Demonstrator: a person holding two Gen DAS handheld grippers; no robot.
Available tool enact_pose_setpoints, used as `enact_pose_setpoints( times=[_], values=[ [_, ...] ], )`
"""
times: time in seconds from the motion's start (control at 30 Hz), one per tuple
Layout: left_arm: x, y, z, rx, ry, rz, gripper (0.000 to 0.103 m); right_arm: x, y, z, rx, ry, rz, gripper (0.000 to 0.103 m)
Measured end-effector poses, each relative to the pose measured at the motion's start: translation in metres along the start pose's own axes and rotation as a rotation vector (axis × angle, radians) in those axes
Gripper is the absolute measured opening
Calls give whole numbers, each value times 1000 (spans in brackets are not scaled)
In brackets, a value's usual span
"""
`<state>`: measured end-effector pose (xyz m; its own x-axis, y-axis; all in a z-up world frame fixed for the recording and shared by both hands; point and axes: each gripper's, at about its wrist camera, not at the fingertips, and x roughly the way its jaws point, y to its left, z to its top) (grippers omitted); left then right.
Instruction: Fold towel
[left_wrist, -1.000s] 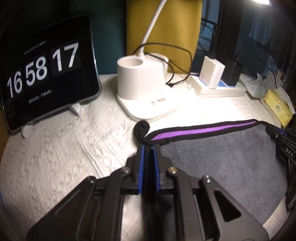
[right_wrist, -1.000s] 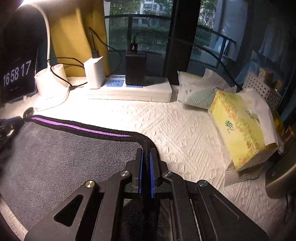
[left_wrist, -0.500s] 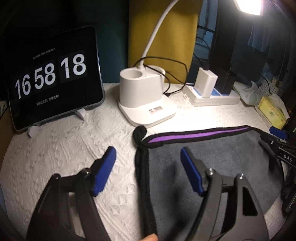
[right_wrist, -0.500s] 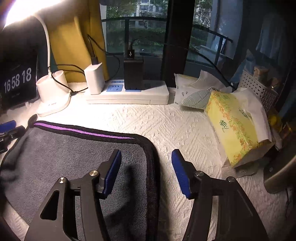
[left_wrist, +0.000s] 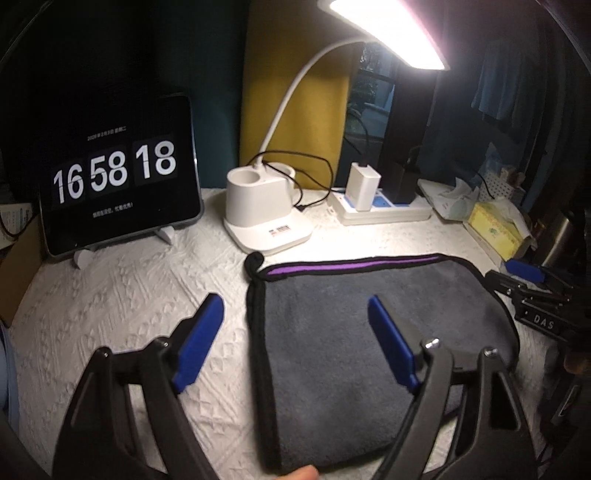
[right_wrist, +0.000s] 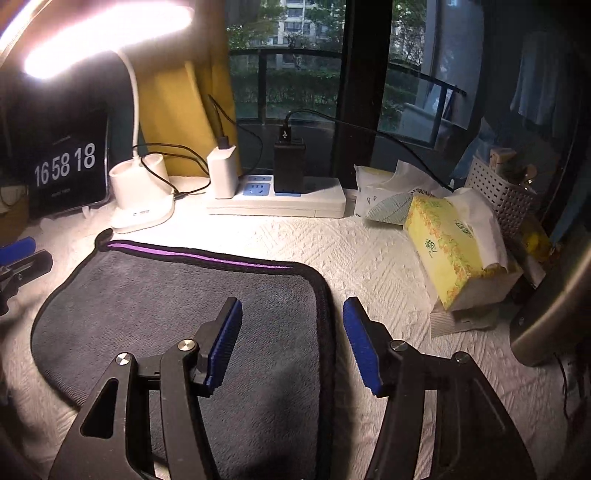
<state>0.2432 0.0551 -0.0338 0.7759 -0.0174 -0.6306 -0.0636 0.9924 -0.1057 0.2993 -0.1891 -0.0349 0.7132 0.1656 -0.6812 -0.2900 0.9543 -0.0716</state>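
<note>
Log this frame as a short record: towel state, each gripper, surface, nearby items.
towel: grey, black-edged, purple stripe at far edge, lying flat, folded
left gripper: open, over towel's left edge, holding nothing
right gripper: open, over towel's right edge, holding nothing
surface: white quilted cover
nearby: lamp, clock tablet, power strip, tissue pack

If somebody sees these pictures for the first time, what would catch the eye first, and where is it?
Probably the glowing white desk lamp at the top, above a dark grey folded towel with purple stripe lying flat on the white quilted cloth. The black tablet clock stands at the back left. Both hand-held grippers, left and right, are open over the towel's side edges.
</note>
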Motion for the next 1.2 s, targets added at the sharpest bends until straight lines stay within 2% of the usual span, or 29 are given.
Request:
enact_pose_setpoints(
  times=[0.3,0.47,0.53,0.67,0.8,1.0,1.2],
  values=[
    [-35,-10,-16,8,-40,6,82,-33,11,-13,-7,-27,33,60],
    [-48,-18,-25,2,-47,-24,82,-51,15,-19,-16,-44,46,60],
    [-55,-22,-29,10,-60,-35,82,-59,16,-22,-19,-53,51,60],
    [-72,-34,-38,65,-104,-8,82,-75,16,-29,-12,-75,54,60],
    [-88,-41,-45,71,-126,-31,82,-89,17,-37,-9,-96,57,60],
    [-98,-46,-52,59,-132,-53,82,-102,21,-48,-37,-110,61,60],
    [-112,-54,-63,87,-167,-59,82,-112,22,-57,-53,-132,64,60]
  ],
)
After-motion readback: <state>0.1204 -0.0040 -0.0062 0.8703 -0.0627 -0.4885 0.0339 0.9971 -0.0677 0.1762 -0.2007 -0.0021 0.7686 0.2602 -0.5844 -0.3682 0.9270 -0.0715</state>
